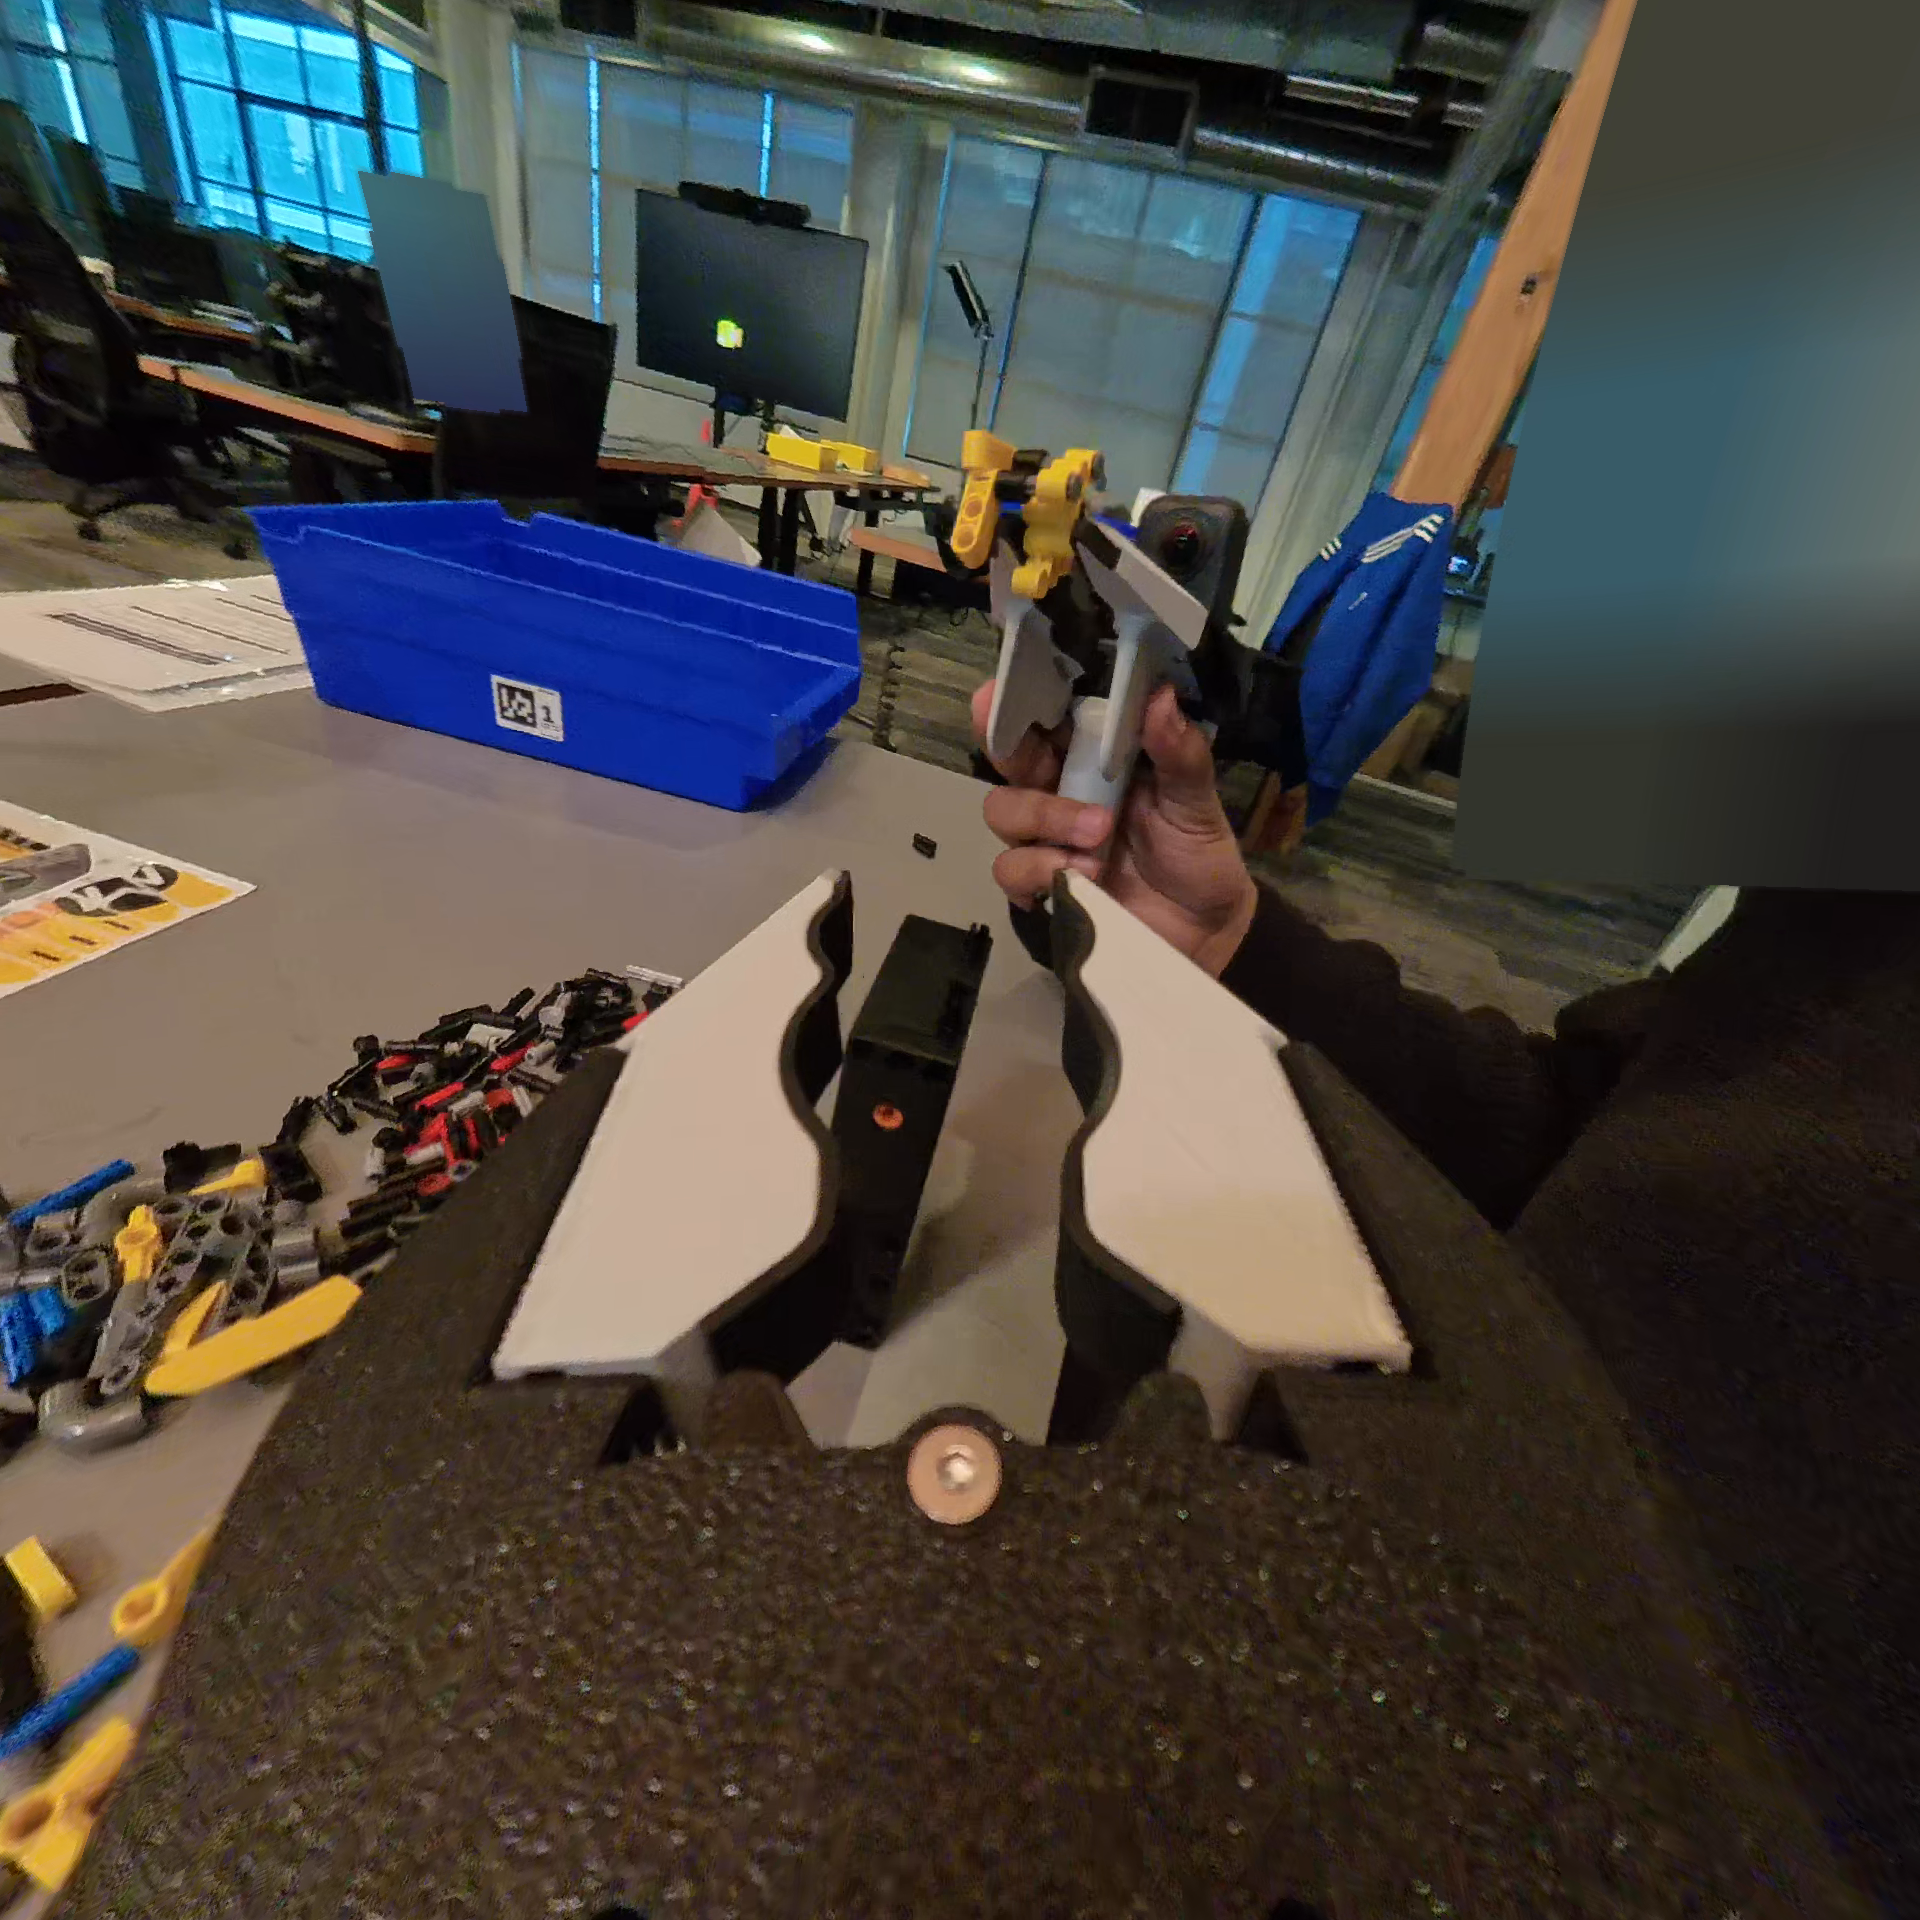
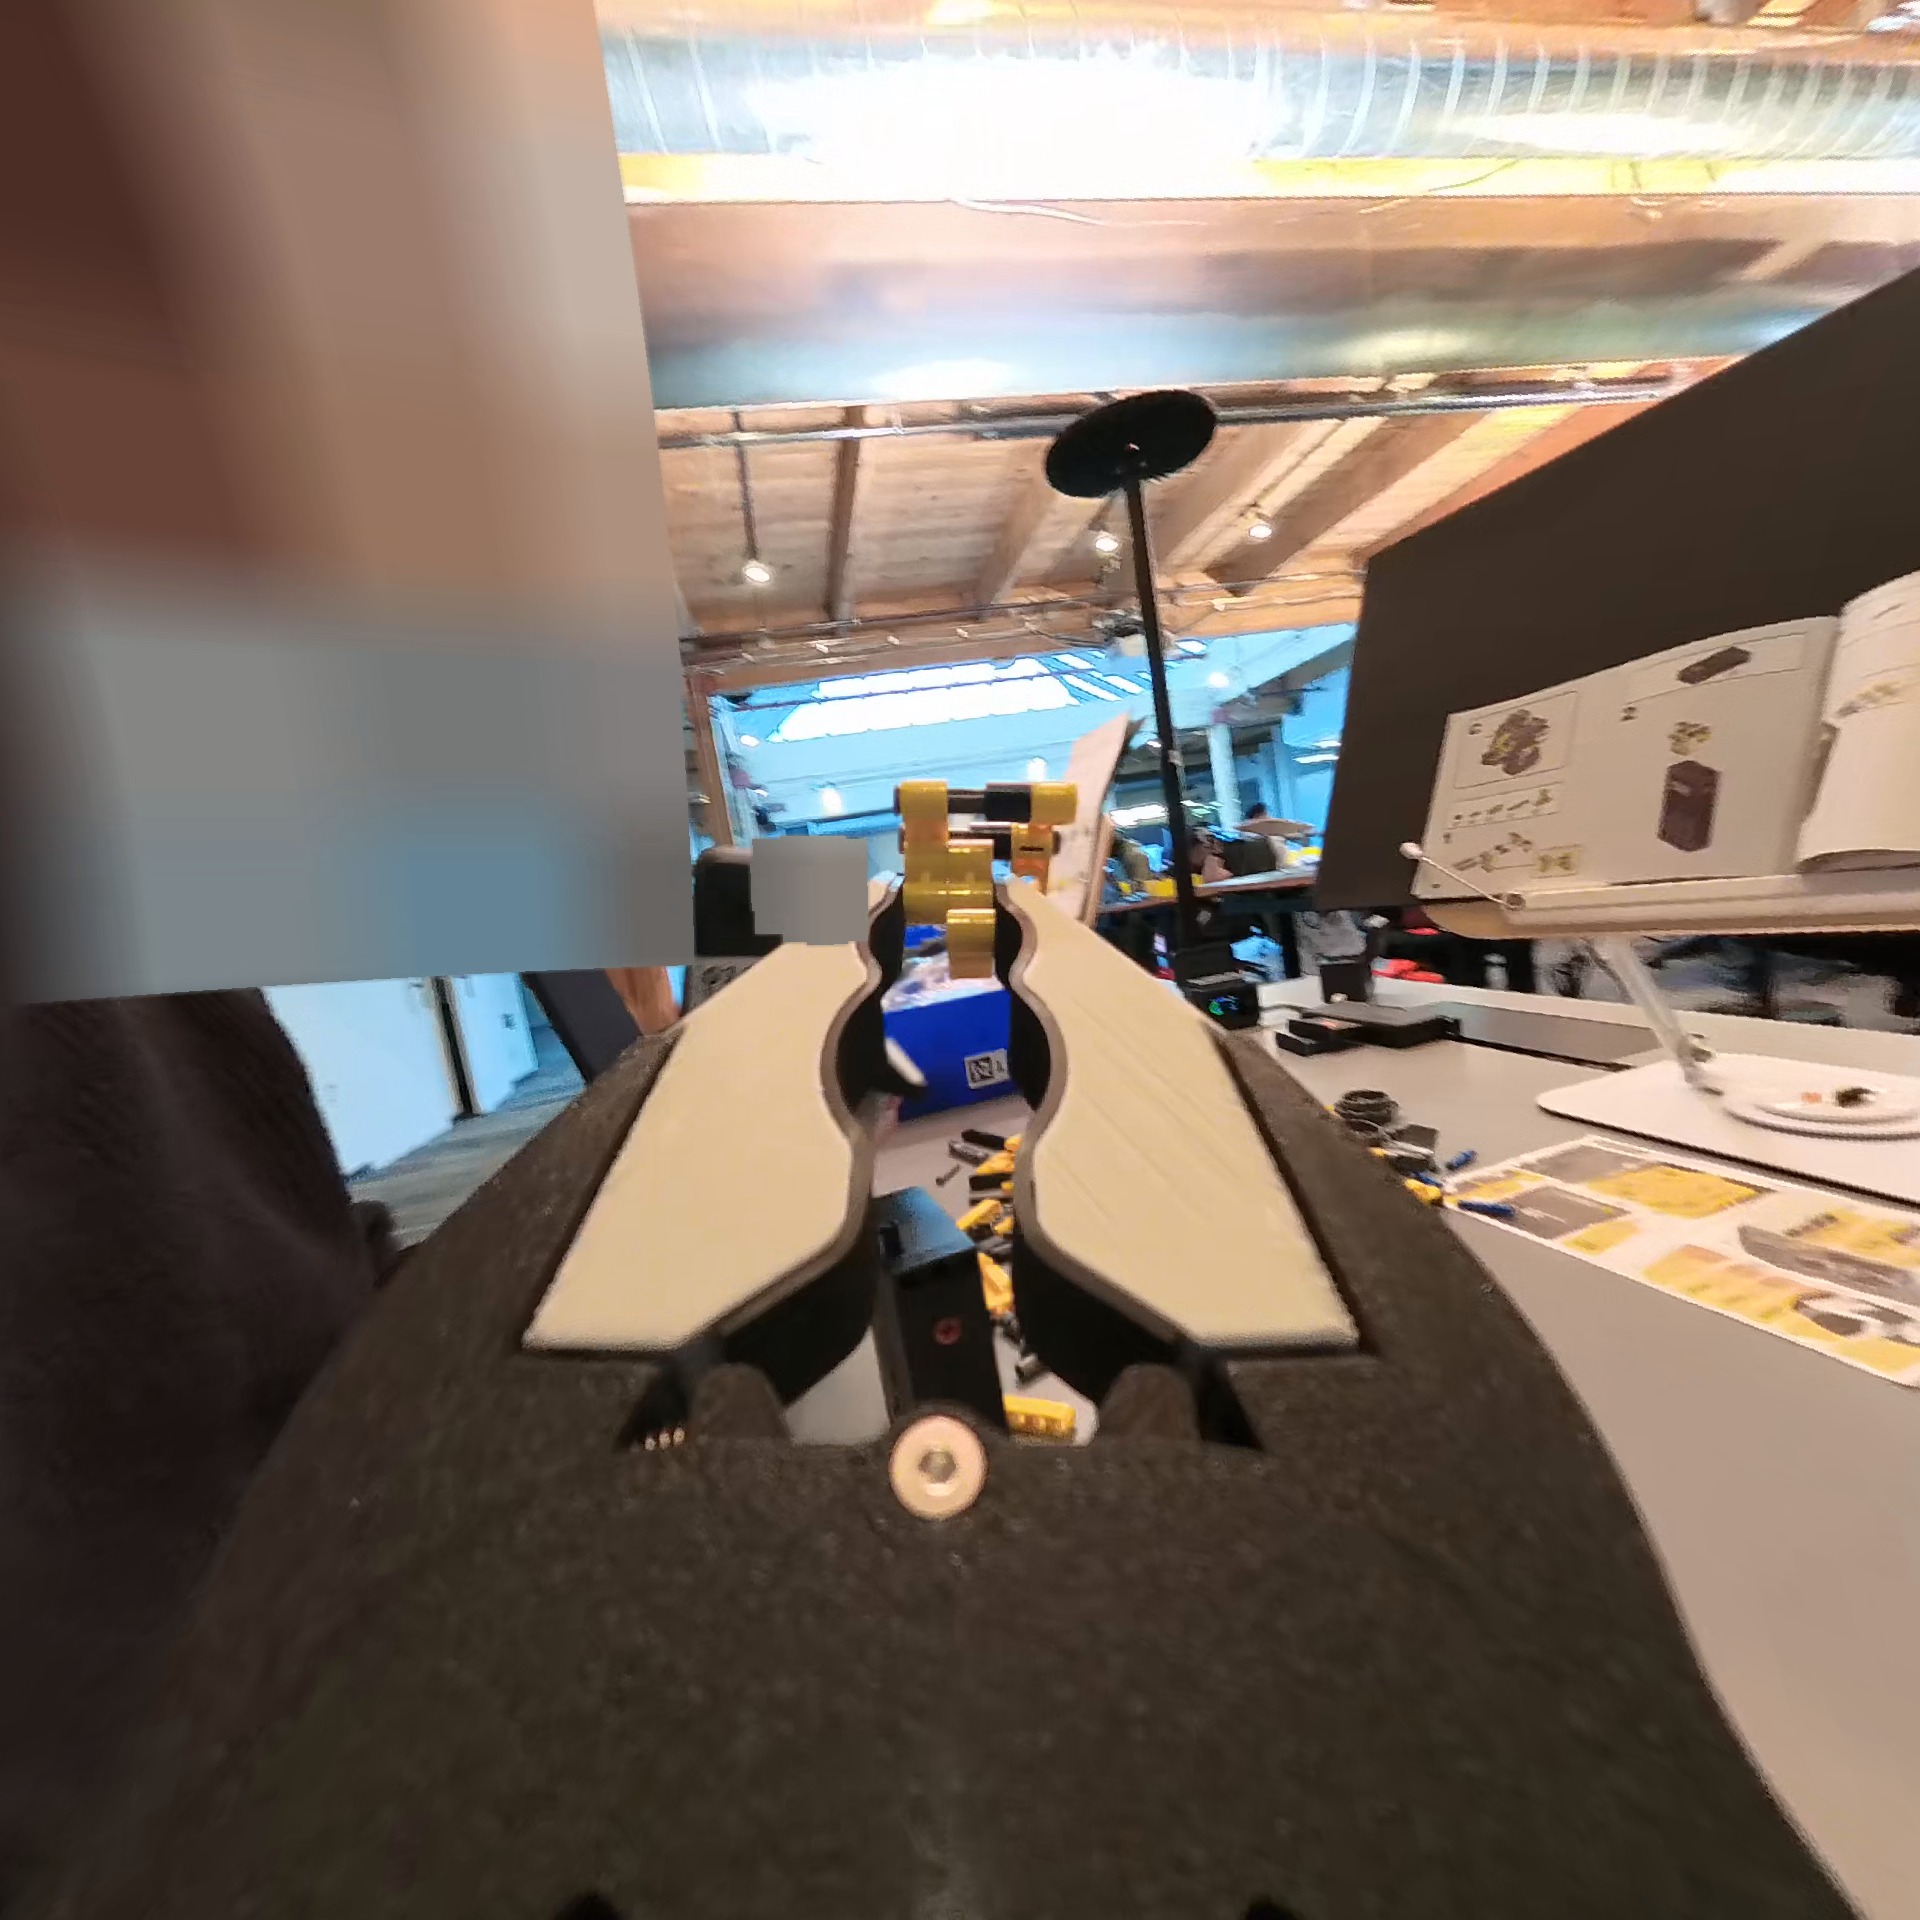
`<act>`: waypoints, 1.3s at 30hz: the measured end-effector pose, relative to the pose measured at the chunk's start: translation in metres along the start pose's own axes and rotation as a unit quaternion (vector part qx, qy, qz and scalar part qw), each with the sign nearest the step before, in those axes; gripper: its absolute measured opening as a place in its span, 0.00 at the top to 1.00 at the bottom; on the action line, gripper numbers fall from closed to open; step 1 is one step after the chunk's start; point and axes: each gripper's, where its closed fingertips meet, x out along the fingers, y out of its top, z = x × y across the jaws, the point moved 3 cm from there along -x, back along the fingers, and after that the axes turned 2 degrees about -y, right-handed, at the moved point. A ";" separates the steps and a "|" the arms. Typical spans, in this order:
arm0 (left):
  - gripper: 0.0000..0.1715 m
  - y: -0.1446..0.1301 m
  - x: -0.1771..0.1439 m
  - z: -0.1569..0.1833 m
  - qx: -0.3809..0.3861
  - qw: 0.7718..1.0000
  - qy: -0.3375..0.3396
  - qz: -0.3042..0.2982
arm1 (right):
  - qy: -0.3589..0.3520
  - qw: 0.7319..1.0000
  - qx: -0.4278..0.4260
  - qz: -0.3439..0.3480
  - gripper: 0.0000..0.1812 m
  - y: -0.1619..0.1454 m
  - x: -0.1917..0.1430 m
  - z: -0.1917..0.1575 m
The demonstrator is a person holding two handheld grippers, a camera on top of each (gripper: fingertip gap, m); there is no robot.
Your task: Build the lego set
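Observation:
My left gripper (image 1: 951, 883) is open, low over the grey table (image 1: 520, 883). A black box-shaped block with an orange dot (image 1: 914, 1049) lies between its white fingers (image 1: 727, 1122) without touching them. My right gripper (image 2: 951, 904) is shut on a small yellow and black brick assembly (image 2: 940, 873) and holds it up in the air. The same black block (image 2: 930, 1309) lies on the table below it. In the left wrist view, a hand (image 1: 1153, 831) holds the right gripper (image 1: 1039, 571) beyond the left fingertips, with the yellow assembly (image 1: 1039, 499) in its tips.
A blue bin (image 1: 561, 634) stands at the back of the table. A pile of small black, red, grey, yellow and blue parts (image 1: 416, 1101) lies at the left. Printed sheets (image 1: 94, 904) lie nearby. An open booklet on a stand (image 2: 1621, 769) is at the right.

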 end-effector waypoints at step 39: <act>0.75 0.016 -0.010 -0.022 -0.033 0.990 -0.106 0.088 | 0.011 0.991 0.106 0.080 0.91 -0.002 -0.040 0.024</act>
